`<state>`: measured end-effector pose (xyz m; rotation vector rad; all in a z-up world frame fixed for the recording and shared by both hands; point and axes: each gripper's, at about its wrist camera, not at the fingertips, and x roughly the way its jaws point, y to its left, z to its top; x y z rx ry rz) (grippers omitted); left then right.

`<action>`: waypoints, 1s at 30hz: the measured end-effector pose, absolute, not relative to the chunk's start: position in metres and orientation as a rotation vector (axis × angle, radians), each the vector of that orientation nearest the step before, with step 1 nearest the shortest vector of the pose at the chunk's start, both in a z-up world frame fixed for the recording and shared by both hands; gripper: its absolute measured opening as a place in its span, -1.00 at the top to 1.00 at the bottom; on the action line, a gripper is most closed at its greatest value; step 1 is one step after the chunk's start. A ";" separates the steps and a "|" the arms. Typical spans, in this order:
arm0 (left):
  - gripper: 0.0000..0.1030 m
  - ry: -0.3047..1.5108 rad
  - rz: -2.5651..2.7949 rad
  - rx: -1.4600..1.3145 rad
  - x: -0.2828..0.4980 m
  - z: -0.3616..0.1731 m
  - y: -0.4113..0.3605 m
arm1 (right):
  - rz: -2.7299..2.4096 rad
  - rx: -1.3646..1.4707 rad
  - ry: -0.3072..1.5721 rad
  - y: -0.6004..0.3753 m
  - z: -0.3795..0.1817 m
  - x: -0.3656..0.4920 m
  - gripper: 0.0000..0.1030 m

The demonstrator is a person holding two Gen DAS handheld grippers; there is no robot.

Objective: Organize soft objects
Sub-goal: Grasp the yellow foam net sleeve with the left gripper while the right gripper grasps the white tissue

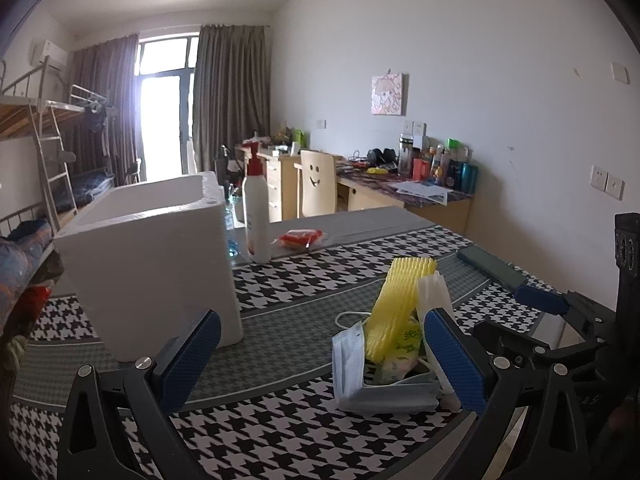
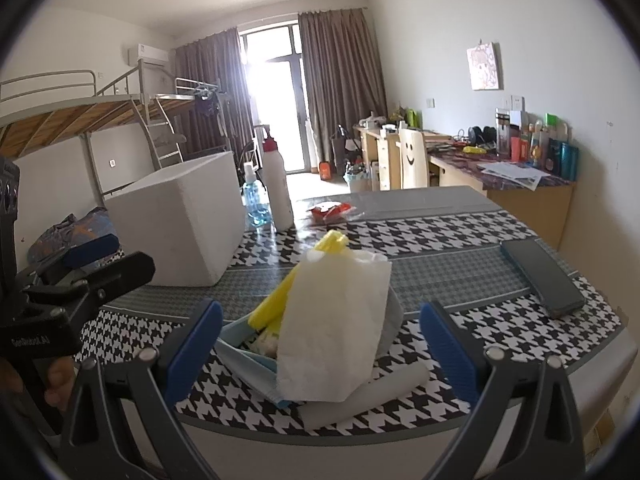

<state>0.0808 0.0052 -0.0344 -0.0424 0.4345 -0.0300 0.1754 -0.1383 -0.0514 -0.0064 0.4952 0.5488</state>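
Clutter sits heaped at the near edge of the houndstooth table (image 2: 460, 236): a yellow foam net (image 1: 394, 304), a white tissue (image 2: 336, 320), a grey face mask (image 1: 352, 364) and a green-printed wipes packet (image 1: 404, 346), all touching. My left gripper (image 1: 322, 354) is spread wide, holding nothing, with the pile just inside its right finger. My right gripper (image 2: 320, 348) is also wide apart and empty, the heap between its fingers. A white foam box (image 1: 156, 264) stands to the far left, a pump bottle (image 1: 256, 208) beside it. A dark phone (image 2: 540, 276) lies right.
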 end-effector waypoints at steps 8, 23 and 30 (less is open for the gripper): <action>-0.98 0.464 -0.071 -0.037 0.093 -0.041 0.000 | 0.545 0.000 0.533 -0.139 -0.059 0.187 -0.95; -0.98 0.517 -0.128 -0.020 0.116 -0.056 -0.006 | 0.581 0.045 0.667 -0.139 -0.079 0.215 -0.55; -0.98 0.535 -0.166 0.005 0.126 -0.059 -0.017 | 0.601 0.067 0.722 -0.143 -0.088 0.224 -0.38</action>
